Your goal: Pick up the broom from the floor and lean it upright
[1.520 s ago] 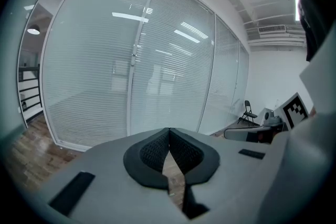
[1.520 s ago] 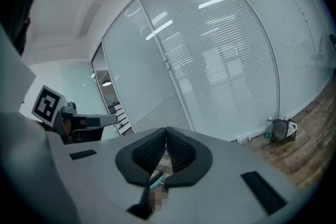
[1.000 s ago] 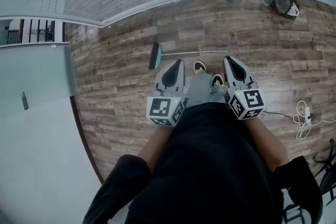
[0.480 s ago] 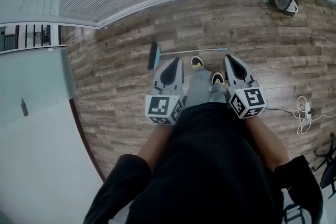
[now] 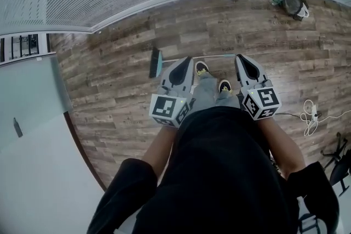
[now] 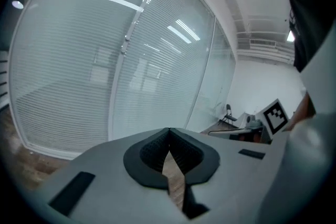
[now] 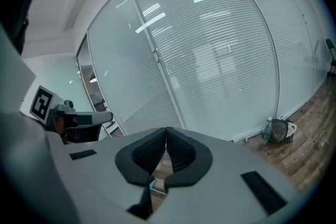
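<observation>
Both grippers empty, broom flat on the floor ahead

Head view: the broom (image 5: pixel 156 62) lies on the wood floor (image 5: pixel 115 101) just beyond the left gripper (image 5: pixel 186 61) and right gripper (image 5: pixel 242 58), which are side by side and tilted down. Gripper views: each pair of jaws is pressed together, holding nothing.

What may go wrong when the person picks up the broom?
Both the left gripper and right gripper are shut; unopened, they would push the broom away. Its thin handle lies flat on the floor, so jaws may slip. The shoe stands close and might step on it.
</observation>
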`<state>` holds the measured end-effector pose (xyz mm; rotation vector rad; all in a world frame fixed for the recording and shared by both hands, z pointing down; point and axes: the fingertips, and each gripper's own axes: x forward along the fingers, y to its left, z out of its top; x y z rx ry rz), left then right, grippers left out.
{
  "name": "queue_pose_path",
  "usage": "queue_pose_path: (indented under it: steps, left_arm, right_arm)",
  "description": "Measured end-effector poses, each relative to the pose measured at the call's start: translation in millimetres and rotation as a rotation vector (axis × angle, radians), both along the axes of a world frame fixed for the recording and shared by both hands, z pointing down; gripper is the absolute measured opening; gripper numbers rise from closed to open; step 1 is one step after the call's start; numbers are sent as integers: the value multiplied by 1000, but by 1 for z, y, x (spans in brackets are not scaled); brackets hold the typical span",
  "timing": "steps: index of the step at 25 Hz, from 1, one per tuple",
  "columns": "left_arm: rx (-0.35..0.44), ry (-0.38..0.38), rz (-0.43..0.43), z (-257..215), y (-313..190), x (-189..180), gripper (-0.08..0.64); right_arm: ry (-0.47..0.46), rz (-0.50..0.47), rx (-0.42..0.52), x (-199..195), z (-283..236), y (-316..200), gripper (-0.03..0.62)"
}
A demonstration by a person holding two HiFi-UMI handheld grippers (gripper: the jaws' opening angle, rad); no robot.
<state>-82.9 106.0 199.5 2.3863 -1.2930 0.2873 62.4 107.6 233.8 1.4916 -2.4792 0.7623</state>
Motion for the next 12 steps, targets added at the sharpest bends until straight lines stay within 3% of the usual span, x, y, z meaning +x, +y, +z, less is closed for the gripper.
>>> queue_pose_path:
  steps: [4, 7, 9, 12]
  left_arm:
    - [53, 62, 165, 7, -36, -4, 21]
    - [21, 139, 265, 24, -64, -5, 21]
    - [-17, 173, 283, 34, -78, -4, 22]
    - [-46, 127, 268, 52, -93, -4, 23]
  right_arm:
    - [48, -16, -12, -17, 10, -39, 20]
    - [56, -49, -16, -28, 18, -71, 20]
    - [62, -89, -18, -33, 23, -84, 20]
    - [82, -172, -43, -35, 35, -95, 20]
